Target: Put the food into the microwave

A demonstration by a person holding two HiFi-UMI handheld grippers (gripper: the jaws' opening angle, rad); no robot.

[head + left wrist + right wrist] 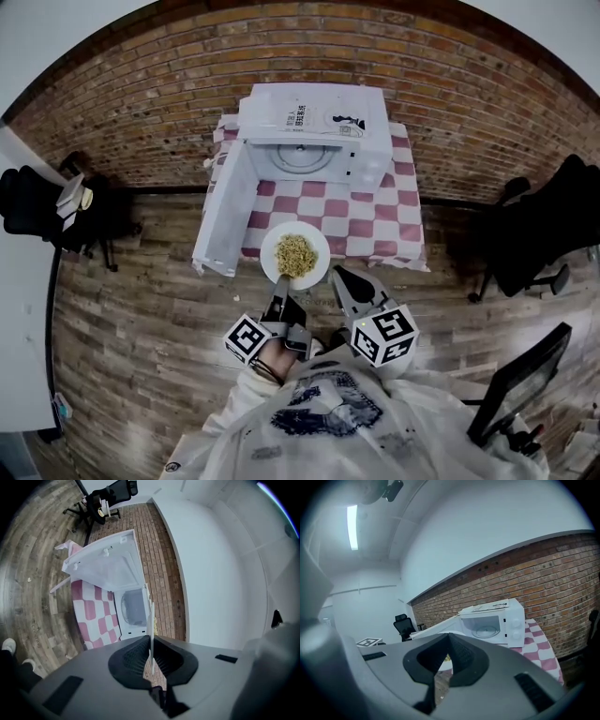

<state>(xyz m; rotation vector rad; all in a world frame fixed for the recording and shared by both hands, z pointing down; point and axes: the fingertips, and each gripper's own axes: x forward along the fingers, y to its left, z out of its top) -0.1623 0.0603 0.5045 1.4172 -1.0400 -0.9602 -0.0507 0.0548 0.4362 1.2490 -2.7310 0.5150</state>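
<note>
**Plate in hand, door open, food not yet inside**

The noodles [295,255] lie heaped on a white plate [270,246]. The plate is over the near edge of the table [375,223], straight in front of the microwave [314,127]. The left gripper [279,302] has its jaws closed on the plate's near rim. In the left gripper view the rim shows as a thin white edge pinched between the two pads. The plate appears to be carried by that one grip, though I cannot tell whether its far side touches the checked cloth.

The right gripper [345,286] hovers just beside the plate. Its jaws are together with nothing between them.

The microwave door [227,214] is swung wide to the left. The cavity is bare apart from its glass turntable [302,157].

By my reading, the opening and the pickup are done. What is left is to carry the plate across the cloth, slide it level through the opening onto the turntable, and let go. The task does not mention shutting the door. The grip on a single rim point makes tilting the main risk on the way in.

A brick wall [487,112] stands behind the table, with wooden floor [141,309] around it.
</note>
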